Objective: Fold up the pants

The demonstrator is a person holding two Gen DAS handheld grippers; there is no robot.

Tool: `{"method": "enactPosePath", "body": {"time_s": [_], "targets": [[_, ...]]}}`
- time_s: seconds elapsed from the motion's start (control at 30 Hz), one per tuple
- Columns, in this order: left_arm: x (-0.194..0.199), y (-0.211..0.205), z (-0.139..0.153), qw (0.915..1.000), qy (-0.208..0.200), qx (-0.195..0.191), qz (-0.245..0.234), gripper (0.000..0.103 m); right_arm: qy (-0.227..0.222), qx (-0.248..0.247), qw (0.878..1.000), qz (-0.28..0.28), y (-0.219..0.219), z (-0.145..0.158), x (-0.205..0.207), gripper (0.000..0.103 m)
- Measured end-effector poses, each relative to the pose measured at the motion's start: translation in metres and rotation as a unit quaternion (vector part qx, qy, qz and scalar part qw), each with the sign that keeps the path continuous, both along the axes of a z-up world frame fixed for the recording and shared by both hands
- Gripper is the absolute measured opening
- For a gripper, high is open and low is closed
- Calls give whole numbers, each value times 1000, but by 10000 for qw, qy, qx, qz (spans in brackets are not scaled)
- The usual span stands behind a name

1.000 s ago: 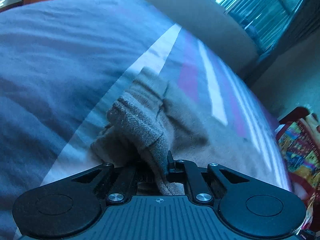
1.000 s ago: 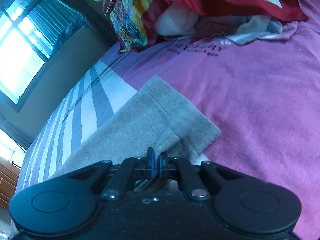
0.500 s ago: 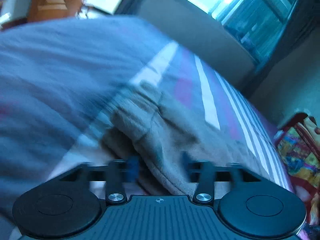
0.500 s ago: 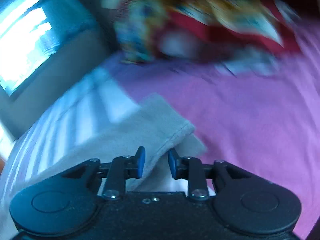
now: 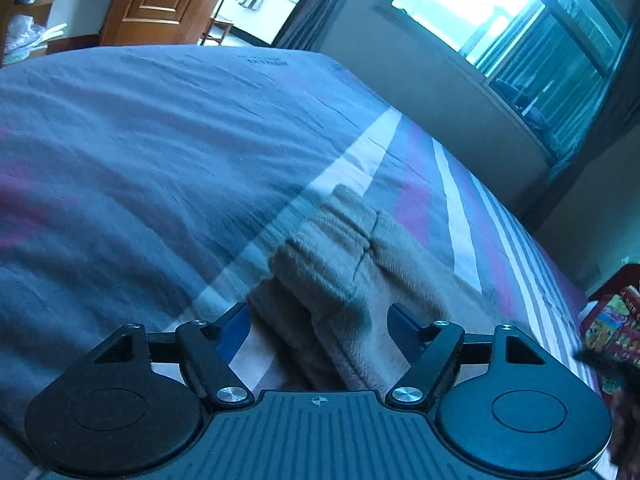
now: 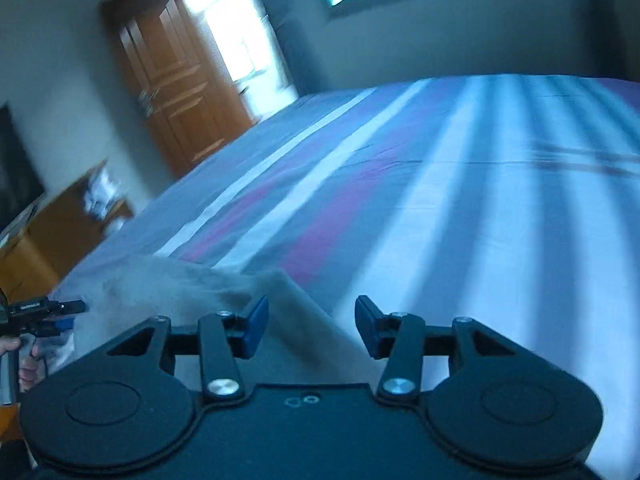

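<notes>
The grey-beige pants [image 5: 344,264] lie folded on the striped bedspread [image 5: 160,140], with the ribbed waistband toward the left. My left gripper [image 5: 318,326] is open, its blue-padded jaws standing apart on either side of the waistband, holding nothing. In the right wrist view, a corner of the pants [image 6: 224,288] lies flat on the bed. My right gripper [image 6: 312,330] is open just above that corner, holding nothing. The left gripper [image 6: 44,314] shows at the far left of that view.
A colourful red and yellow blanket [image 5: 612,328] is heaped at the right edge of the bed. A wooden door [image 6: 180,96] and wooden furniture [image 6: 52,236] stand beyond the bed. A window [image 5: 512,12] is on the far wall.
Both grippers opened and let go of the pants, which now rest on the bed. The right gripper swung left, from facing the blanket to facing the door.
</notes>
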State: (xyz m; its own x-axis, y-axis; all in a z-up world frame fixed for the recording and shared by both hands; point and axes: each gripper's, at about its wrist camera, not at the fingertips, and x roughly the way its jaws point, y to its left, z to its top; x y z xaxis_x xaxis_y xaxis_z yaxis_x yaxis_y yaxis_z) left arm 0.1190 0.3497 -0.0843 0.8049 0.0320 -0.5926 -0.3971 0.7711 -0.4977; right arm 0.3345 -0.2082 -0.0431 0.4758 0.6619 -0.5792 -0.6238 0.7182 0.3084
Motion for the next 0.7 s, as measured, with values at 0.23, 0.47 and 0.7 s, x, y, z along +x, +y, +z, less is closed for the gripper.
{"method": "enactPosePath", "body": {"time_s": [0.23,0.47,0.7], "targets": [[13,4,-25,9995,-10,-273,-127,47,369,-366,9965,656,67,-34,46,47],[10,5,-33,9990,-194,-366,-182,44,728,-219,9856,1509,72,-34,49,27],[7,3,-22,9996,-183,-95,-195,35,275,-707,9857,1505,104,-31,48,5]]}}
